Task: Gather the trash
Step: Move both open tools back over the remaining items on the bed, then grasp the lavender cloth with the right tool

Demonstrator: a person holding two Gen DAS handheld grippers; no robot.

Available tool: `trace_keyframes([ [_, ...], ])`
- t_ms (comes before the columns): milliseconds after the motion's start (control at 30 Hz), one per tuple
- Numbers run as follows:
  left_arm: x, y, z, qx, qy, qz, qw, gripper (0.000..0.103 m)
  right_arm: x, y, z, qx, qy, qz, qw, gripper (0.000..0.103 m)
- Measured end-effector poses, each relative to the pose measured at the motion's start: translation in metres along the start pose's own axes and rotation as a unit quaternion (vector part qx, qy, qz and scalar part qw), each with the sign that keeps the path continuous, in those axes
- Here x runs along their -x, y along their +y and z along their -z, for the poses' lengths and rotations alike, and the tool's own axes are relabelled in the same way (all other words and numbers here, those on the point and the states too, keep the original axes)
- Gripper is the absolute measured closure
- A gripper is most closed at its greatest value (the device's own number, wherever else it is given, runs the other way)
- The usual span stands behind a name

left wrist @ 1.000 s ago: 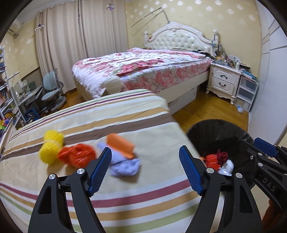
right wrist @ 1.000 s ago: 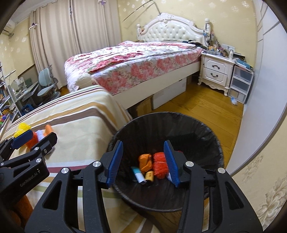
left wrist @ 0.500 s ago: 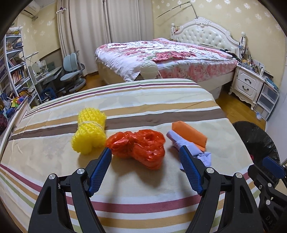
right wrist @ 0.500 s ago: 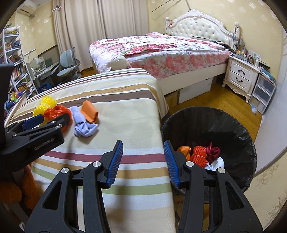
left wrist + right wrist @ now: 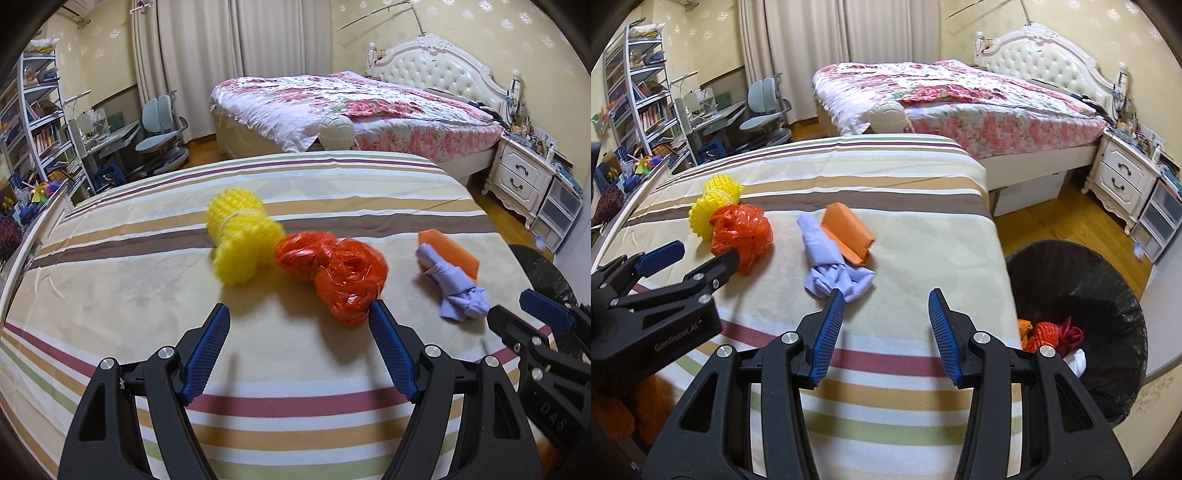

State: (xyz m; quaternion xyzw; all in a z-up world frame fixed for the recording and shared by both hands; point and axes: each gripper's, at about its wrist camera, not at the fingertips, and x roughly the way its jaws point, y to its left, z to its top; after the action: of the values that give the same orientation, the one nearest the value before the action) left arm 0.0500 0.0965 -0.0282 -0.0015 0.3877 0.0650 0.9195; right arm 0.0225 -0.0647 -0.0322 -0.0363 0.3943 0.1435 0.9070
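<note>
My left gripper (image 5: 299,317) hangs with its jaws spread wide and empty over the striped bedcover (image 5: 147,280), and the crumpled orange plastic bag (image 5: 332,269) lies just ahead and to the right of the gap, almost against my right-hand pad, its long axis slanting from far-left to near-right. My right gripper (image 5: 886,306) is narrower but also holds nothing; the lilac cloth bundle (image 5: 831,266) sits just beyond its left pad, pointing away toward the far side, beside the orange packet (image 5: 849,232). The yellow foam net (image 5: 240,240) looks blurred, probably lying far-to-near, and the black bin (image 5: 1082,295) waits on my right.
</note>
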Motion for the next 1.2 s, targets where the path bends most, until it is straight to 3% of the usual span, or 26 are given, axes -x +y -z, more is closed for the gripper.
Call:
trace_keyframes([
  [533, 0.007, 0.044, 0.009, 0.030, 0.009, -0.015, 0.9994, 0.028, -0.017, 0.038, -0.009, 0.039, 0.029, -0.038, 0.998, 0.056],
  [1200, 0.012, 0.073, 0.016, 0.054, 0.004, -0.007, 0.9985, 0.028, -0.017, 0.055, -0.016, 0.040, 0.023, -0.034, 0.998, 0.056],
])
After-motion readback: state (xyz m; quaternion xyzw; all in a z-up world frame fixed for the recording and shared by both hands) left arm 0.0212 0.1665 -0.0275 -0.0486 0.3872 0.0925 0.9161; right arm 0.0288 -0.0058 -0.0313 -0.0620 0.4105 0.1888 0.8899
